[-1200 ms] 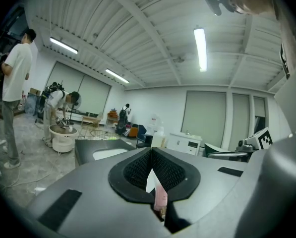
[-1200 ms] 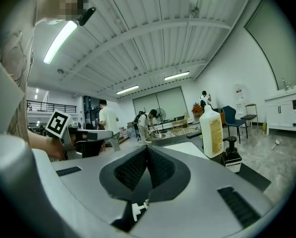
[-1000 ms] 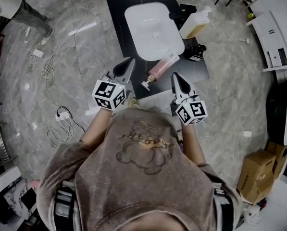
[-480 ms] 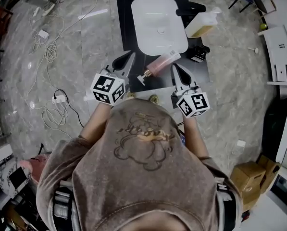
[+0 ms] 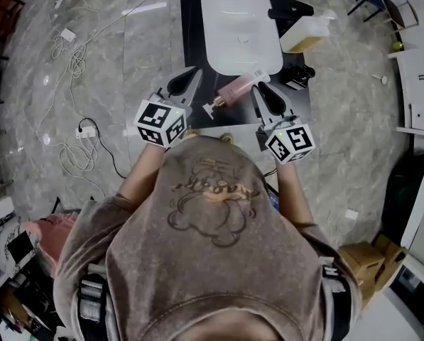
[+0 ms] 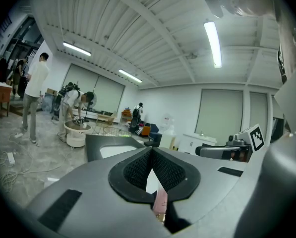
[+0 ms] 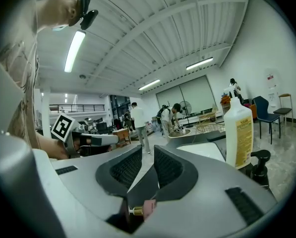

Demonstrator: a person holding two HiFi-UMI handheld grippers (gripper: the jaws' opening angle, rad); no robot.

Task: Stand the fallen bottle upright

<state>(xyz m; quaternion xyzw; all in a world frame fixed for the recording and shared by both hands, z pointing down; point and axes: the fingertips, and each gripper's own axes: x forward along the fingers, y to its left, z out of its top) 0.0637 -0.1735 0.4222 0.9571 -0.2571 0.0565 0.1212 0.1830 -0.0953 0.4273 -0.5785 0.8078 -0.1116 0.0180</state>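
Observation:
A pink pump bottle (image 5: 234, 89) lies on its side on the black table (image 5: 194, 20), just in front of the white basin (image 5: 240, 30), with its gold pump end towards me. My left gripper (image 5: 195, 72) hovers left of the pump end with its pads together and nothing held. In the left gripper view the gripper (image 6: 151, 150) looks over the bottle (image 6: 160, 202). My right gripper (image 5: 254, 86) sits close to the bottle's right side. Its jaws have just been opening and a narrow gap shows between them (image 7: 148, 152), with nothing in it. The pump (image 7: 143, 209) shows below.
A tall bottle of yellow liquid (image 5: 307, 34) and a small black pump bottle (image 5: 297, 77) stand right of the basin; both appear in the right gripper view (image 7: 238, 133) (image 7: 259, 165). Cables (image 5: 73, 62) lie on the marble floor at left. People stand far off.
Both grippers have come forward over the table's near edge. The right one has drawn in beside the bottle and its jaws have parted a little. The bottle still lies flat.

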